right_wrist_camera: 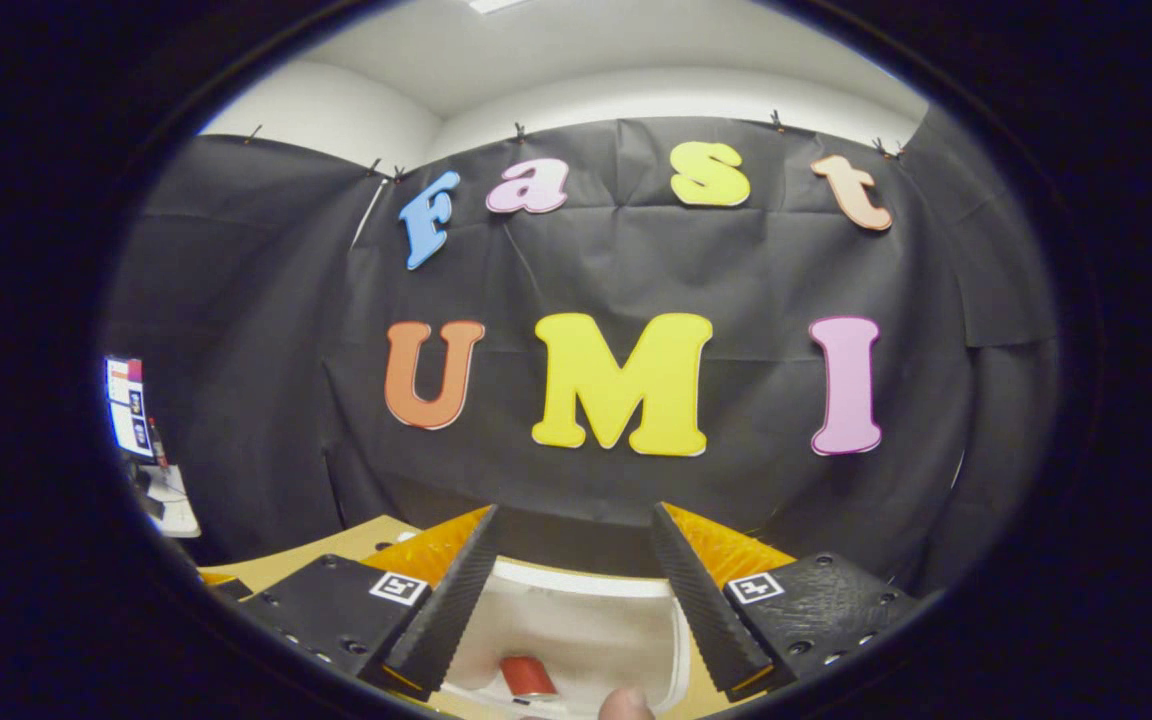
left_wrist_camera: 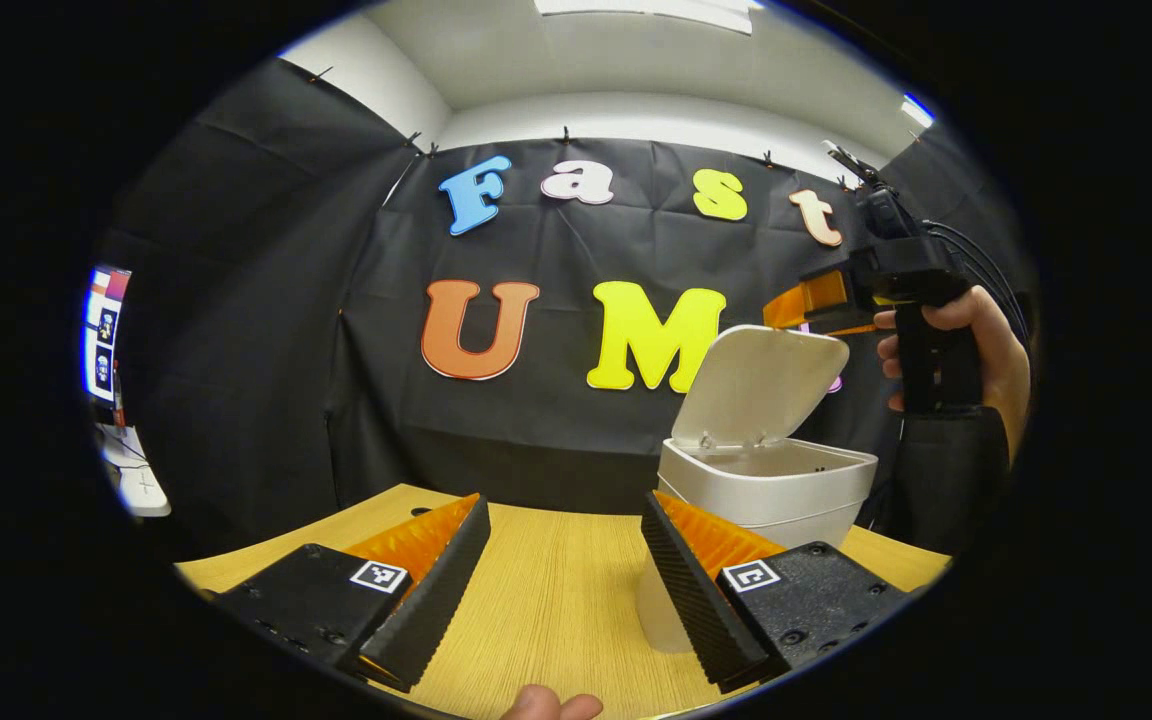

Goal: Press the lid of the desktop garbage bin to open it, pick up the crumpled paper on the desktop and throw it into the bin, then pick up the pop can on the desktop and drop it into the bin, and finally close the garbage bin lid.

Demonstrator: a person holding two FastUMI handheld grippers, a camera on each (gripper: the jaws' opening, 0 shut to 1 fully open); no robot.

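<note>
Progress looks late in the task, judging from how things lie. The white plastic desktop garbage bin point(left_wrist_camera: 771, 480) stands on the pale wood-grain tabletop point(left_wrist_camera: 556, 590) with its white hinged lid point(left_wrist_camera: 761, 385) tilted up and back, so the opening step is done. In the right gripper view a red cylindrical pop can point(right_wrist_camera: 528, 676) lies down inside the bin's white interior point(right_wrist_camera: 576, 630), directly below the right gripper point(right_wrist_camera: 571, 590), whose fingers stand wide apart with nothing between them; the can drop therefore seems finished. Whether the crumpled paper is also in there cannot be told, since little of the bin's bottom is visible.

The left gripper point(left_wrist_camera: 561, 575) hovers low over the bare wood just beside the bin, its fingers likewise spread wide and holding nothing. From its view the right gripper point(left_wrist_camera: 816, 300) hangs in a person's hand point(left_wrist_camera: 956, 345) above and just behind the raised lid's top edge.

What is left, most likely, is only the closing: pushing that lid forward and down until it shuts.
</note>
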